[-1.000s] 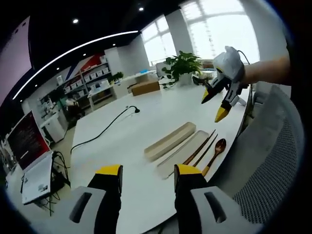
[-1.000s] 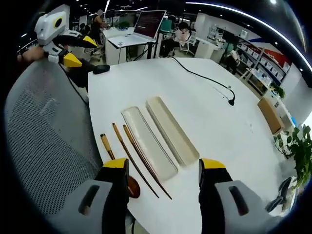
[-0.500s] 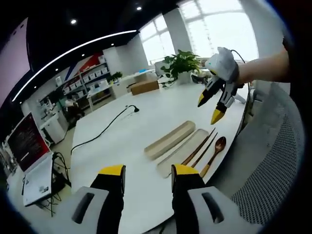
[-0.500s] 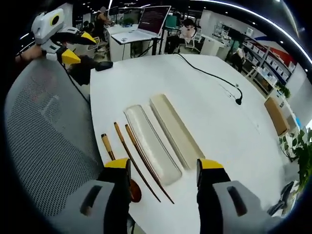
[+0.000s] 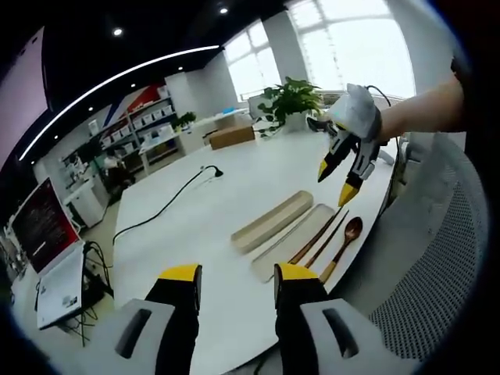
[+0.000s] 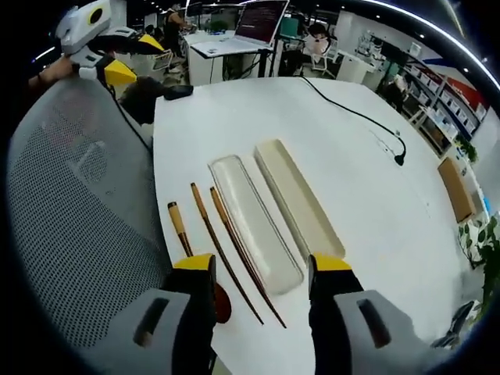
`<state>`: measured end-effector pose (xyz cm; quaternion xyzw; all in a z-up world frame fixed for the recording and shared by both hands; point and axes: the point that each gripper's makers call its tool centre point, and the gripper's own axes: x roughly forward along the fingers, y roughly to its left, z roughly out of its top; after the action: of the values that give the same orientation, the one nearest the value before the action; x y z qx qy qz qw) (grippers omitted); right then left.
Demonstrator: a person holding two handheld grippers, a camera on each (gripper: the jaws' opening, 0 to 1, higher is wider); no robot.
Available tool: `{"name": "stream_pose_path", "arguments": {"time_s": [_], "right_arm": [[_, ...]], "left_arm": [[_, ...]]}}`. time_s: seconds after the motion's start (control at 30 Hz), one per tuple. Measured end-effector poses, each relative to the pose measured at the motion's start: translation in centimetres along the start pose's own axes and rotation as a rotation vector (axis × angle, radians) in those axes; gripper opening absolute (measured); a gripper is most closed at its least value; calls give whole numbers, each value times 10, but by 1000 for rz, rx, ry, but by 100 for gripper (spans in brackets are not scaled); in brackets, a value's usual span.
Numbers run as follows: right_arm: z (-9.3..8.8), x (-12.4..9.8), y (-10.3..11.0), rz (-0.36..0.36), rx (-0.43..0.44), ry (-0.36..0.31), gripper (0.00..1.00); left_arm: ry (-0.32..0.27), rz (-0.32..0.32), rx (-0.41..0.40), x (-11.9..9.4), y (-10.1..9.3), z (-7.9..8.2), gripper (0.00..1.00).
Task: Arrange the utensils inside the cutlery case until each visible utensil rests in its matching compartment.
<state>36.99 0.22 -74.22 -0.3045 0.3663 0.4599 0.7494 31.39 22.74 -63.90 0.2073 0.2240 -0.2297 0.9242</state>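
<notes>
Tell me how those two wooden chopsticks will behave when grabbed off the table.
The chopsticks look thin, long and rigid, so probably light and stiff. Lying flat on the smooth white table, they may slide or roll aside when pinched. Their tapered ends likely give little to grip; the thicker ends seem safer.

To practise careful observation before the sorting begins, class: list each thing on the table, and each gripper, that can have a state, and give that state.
Cutlery case tray: open, empty, flat on table.
Case lid: off, lying beside the tray.
Chopsticks: out of the case, side by side on the table.
Wooden spoon: out of the case, on the table.
Left gripper: jaws open, empty.
Right gripper: jaws open, empty.
</notes>
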Motion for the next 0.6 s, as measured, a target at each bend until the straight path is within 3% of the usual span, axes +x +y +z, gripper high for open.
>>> {"name": "stream_pose_path", "arguments": {"time_s": [0.3,0.6], "right_arm": [[-5,10,10,40,-27,35,42],[1,18,21,89,-46,31,41]], "left_arm": [[9,-2,6,1,0,-2,37],[12,0,10,0,0,-2,37]]}}
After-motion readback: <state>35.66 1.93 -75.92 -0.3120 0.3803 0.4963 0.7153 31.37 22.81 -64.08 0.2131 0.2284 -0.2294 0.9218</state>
